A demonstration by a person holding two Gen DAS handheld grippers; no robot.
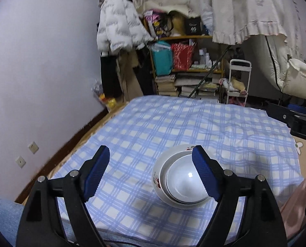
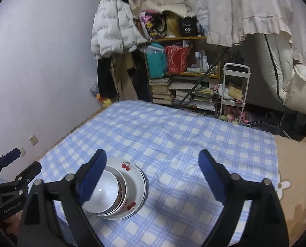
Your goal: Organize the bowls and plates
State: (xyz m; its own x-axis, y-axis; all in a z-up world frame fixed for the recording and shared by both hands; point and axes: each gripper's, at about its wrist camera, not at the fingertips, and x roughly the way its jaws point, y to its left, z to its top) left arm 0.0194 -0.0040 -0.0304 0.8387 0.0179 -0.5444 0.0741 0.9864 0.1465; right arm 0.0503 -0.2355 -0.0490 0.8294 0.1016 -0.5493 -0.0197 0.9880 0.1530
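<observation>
A white bowl sits nested in a stack on a white plate with a cherry print, on the blue checked cloth. My left gripper is open and empty above the cloth; its right finger overlaps the stack's right side. In the right wrist view the bowl sits on the cherry plate. My right gripper is open and empty, with the stack behind its left finger. The left gripper shows at the far left there, and part of the right gripper's body shows at the left view's right edge.
The blue checked cloth covers the table. A wall stands to the left. Behind the table are a cluttered bookshelf, a hanging white jacket, a small white cart and a draped bed curtain.
</observation>
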